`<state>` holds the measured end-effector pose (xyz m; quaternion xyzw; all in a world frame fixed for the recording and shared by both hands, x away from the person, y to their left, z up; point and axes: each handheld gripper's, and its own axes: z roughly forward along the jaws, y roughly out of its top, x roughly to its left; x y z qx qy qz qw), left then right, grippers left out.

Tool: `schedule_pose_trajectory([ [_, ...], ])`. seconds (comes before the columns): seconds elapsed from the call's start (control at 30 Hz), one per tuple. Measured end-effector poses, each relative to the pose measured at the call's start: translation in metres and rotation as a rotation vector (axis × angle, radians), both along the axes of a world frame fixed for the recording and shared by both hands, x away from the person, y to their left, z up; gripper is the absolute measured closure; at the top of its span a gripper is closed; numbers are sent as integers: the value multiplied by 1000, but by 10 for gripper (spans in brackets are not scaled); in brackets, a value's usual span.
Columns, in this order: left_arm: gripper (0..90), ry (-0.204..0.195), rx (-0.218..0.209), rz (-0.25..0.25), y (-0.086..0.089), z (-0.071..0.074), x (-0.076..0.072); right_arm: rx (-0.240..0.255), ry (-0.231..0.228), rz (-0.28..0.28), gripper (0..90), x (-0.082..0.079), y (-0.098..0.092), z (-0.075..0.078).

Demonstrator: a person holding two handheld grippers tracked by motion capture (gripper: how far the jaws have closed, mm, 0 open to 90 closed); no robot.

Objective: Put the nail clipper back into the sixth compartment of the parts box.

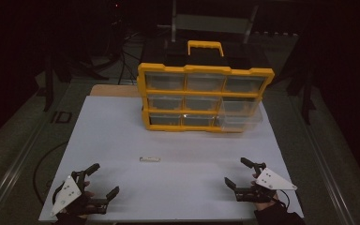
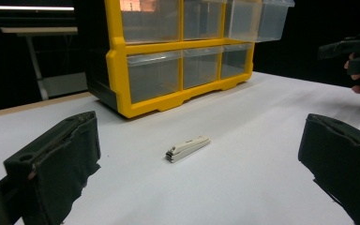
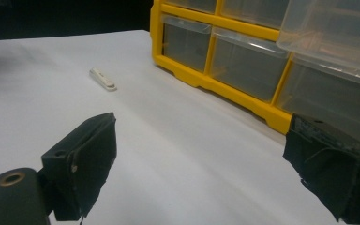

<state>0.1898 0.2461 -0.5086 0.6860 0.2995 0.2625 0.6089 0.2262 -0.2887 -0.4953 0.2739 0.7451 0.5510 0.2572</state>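
A small white nail clipper point(image 1: 149, 159) lies flat on the white table point(image 1: 122, 136), midway between the two grippers and in front of the organizer. It also appears ahead of the left gripper's jaws point(image 2: 187, 148) and far to the left in the right gripper view point(image 3: 102, 78). My left gripper point(image 1: 103, 179) rests at the table's near left, jaws wide apart with nothing between them. My right gripper point(image 1: 238, 172) rests at the near right, also wide open and holding nothing.
A yellow drawer organizer point(image 1: 205, 96) with clear drawers stands at the back of the table. Its middle-right drawer point(image 1: 242, 115) is pulled out toward me. A black case with a yellow handle point(image 1: 205, 47) sits behind it. Dark surroundings ring the table.
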Motion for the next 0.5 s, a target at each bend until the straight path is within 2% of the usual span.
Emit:
schedule_pose_trajectory([
  [0.23,3,6,-19,-15,1,-2,2,13,1,1,98,-1,-1,2],
  [0.37,3,26,-6,-22,0,-3,3,13,8,-1,98,-1,-2,2],
  [0.5,3,18,16,-37,-3,-4,4,12,7,-1,98,0,-2,1],
])
